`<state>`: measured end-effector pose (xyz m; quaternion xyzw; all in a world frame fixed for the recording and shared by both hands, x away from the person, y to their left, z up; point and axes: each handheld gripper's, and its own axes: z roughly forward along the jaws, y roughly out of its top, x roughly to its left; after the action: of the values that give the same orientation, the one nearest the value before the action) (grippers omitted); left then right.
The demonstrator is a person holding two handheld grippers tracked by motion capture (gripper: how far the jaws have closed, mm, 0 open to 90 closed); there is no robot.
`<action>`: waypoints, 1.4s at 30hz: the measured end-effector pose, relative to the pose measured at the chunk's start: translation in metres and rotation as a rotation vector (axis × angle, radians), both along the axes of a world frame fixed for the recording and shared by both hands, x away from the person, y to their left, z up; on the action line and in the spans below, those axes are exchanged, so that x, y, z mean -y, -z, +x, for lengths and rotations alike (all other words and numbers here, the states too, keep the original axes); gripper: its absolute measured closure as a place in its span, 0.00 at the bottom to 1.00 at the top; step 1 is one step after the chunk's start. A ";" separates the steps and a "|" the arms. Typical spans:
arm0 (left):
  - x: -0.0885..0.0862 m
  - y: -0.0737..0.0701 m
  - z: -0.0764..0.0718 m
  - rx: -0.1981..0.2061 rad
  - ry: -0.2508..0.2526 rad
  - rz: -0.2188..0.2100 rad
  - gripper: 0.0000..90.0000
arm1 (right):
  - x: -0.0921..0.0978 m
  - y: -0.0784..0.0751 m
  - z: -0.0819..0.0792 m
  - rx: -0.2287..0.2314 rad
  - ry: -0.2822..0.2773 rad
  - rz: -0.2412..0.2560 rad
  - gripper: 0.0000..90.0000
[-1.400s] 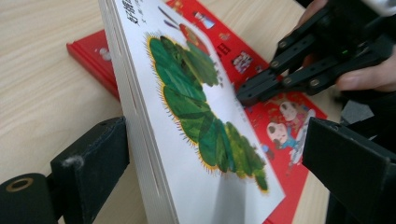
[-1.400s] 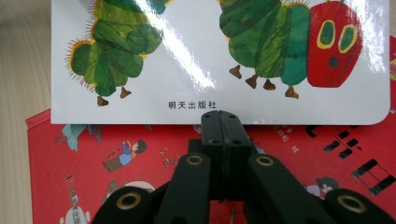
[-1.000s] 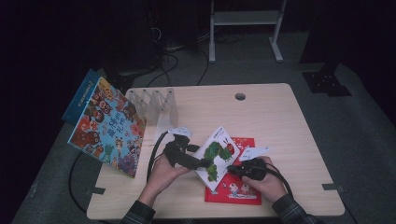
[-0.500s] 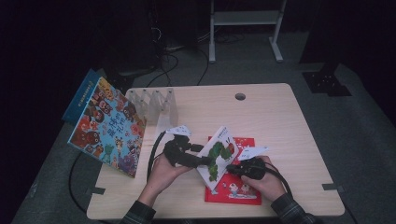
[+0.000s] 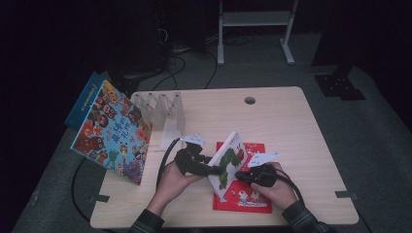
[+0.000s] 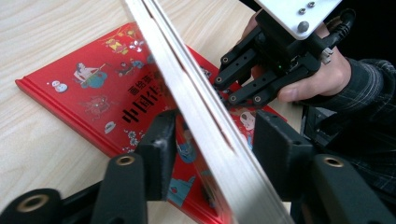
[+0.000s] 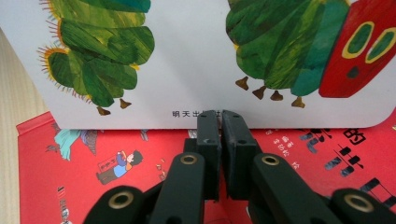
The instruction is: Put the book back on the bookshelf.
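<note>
A white caterpillar picture book (image 5: 228, 162) stands tilted on its lower edge over a red picture book (image 5: 252, 199) lying flat near the table's front. My left gripper (image 5: 214, 170) comes in from the left. Its jaws straddle the caterpillar book's page edge (image 6: 187, 84), open, with a gap on the right side (image 6: 212, 140). My right gripper (image 5: 241, 175) is shut, and its tips (image 7: 220, 116) rest against the bottom edge of the caterpillar cover (image 7: 196, 70). The red book (image 7: 60, 163) lies under it. From the left gripper view, the right gripper (image 6: 224, 79) shows behind the book.
A large colourful picture book (image 5: 114, 133) leans at the table's left edge, with a blue book (image 5: 85, 99) behind it. A clear plastic rack (image 5: 163, 109) stands at the back left. The wooden table (image 5: 291, 126) has a cable hole (image 5: 249, 100).
The caterpillar book has been tipped up steeper, its cover now facing right. Both hands have stayed close around it.
</note>
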<state>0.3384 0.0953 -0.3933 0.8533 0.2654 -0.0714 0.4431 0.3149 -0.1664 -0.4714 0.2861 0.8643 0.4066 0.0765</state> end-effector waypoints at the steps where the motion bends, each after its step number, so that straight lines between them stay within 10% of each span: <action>1: 0.000 0.000 0.000 -0.001 0.000 0.004 0.58 | 0.000 0.000 0.000 0.000 0.000 0.000 0.94; 10: 0.002 -0.006 0.004 0.012 -0.063 0.150 0.69 | -0.002 0.000 -0.001 0.008 -0.005 0.002 0.90; 42: 0.003 -0.017 0.008 -0.011 -0.084 0.126 0.84 | 0.063 -0.005 0.005 0.069 0.157 0.029 0.31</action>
<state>0.3464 0.0922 -0.3764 0.8672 0.3073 -0.0408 0.3896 0.3199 -0.2298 -0.4660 0.3398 0.8301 0.4213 0.1339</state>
